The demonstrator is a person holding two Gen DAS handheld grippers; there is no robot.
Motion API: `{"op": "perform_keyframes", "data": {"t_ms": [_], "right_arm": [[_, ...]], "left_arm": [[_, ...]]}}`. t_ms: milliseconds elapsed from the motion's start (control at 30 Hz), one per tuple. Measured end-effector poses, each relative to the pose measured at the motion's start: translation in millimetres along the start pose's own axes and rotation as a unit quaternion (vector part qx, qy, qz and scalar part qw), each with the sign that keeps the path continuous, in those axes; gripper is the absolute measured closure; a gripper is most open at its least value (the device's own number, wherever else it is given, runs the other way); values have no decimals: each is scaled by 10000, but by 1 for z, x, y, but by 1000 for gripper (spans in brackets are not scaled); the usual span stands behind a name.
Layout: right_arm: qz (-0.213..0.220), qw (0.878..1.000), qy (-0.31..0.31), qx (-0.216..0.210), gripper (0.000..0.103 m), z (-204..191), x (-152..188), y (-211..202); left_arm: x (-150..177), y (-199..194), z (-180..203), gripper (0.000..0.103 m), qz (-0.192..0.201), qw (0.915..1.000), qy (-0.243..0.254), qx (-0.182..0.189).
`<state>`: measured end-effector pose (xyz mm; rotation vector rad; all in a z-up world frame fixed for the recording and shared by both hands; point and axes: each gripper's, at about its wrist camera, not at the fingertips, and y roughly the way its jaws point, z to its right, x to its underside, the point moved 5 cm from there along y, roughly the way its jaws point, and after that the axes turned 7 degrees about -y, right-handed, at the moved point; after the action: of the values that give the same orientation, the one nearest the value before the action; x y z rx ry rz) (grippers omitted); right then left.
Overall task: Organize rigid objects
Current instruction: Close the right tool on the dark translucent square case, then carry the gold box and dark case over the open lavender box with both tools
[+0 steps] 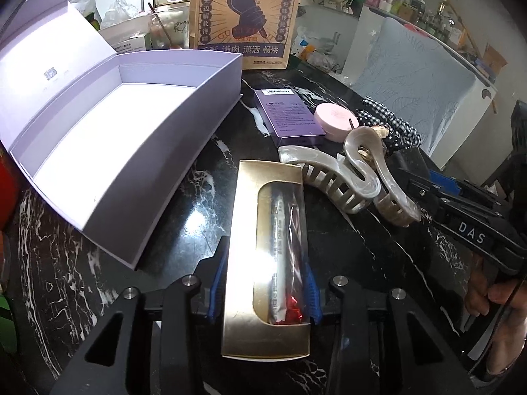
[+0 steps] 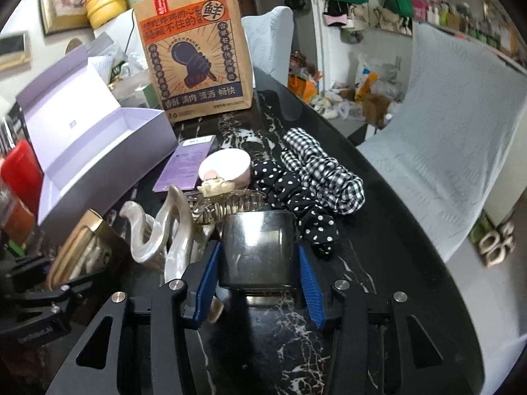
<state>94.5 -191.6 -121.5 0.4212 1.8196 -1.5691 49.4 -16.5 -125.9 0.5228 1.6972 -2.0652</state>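
A gold carton with a clear window (image 1: 266,256) lies on the black marble table (image 1: 184,217), and my left gripper (image 1: 265,263) is shut on its long sides. In the right wrist view the same carton (image 2: 79,240) sits at the lower left. A dark shiny metal tin (image 2: 258,247) stands on the table, and my right gripper (image 2: 258,253) is shut on it, a blue pad against each side. An open lilac box (image 1: 184,125), lid tipped back, stands left of the carton and holds nothing. A pearly hair claw (image 1: 346,177) lies between the two grippers.
A small purple carton (image 1: 290,115) and a pink round jar (image 1: 332,121) lie beyond the claw. Dotted and checked scrunchies (image 2: 313,177) and a clear claw (image 2: 227,204) lie behind the tin. A brown paper bag (image 2: 197,52) stands at the back. The table edge curves off to the right.
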Motion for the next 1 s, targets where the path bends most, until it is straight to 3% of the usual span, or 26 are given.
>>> {"op": "perform_keyframes", "data": {"t_ms": [533,1000], "right_arm": [[148,9997,187,-29,57,-4,19,-44],[297,9983,-157,-467,57,-55,25,-68]], "left_arm": [[8,-31,9,65,288,9993,249,63],[20,-67,-16,65,624,9979,74,-138]]}}
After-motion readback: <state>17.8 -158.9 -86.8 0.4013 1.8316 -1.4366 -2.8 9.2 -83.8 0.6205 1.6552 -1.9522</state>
